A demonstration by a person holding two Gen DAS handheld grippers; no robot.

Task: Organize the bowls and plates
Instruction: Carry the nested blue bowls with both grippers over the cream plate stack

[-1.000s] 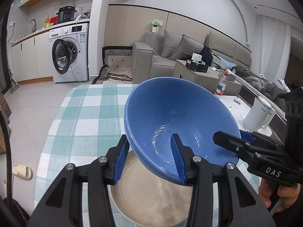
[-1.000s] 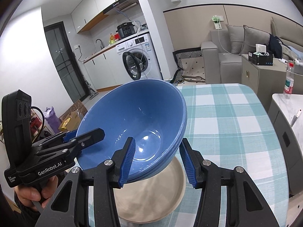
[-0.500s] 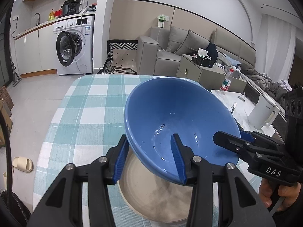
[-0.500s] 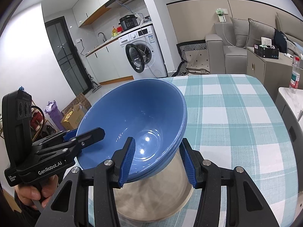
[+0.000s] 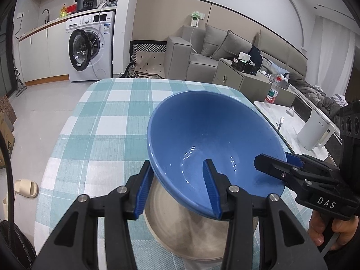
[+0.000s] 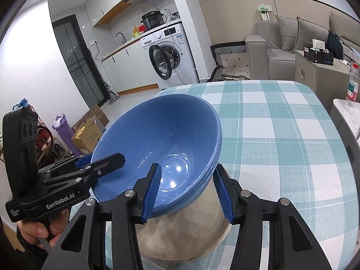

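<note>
I have the blue bowls [image 5: 213, 144], low in frame centre, clamped at opposite rims by left tool [image 5: 177, 189] and right tool [image 6: 186, 191], hovering over the beige plate [image 6: 180, 231]; next I'd set them down level, then unclamp.

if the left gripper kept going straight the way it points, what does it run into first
Probably the beige plate right under the blue bowl that the left gripper clamps; past that, the checked tablecloth. Depth is unclear.

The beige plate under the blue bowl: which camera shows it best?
The right wrist view: the beige plate shows a broad curve below the blue bowl. In the left wrist view the plate is more hidden by fingers and bowl.
</note>
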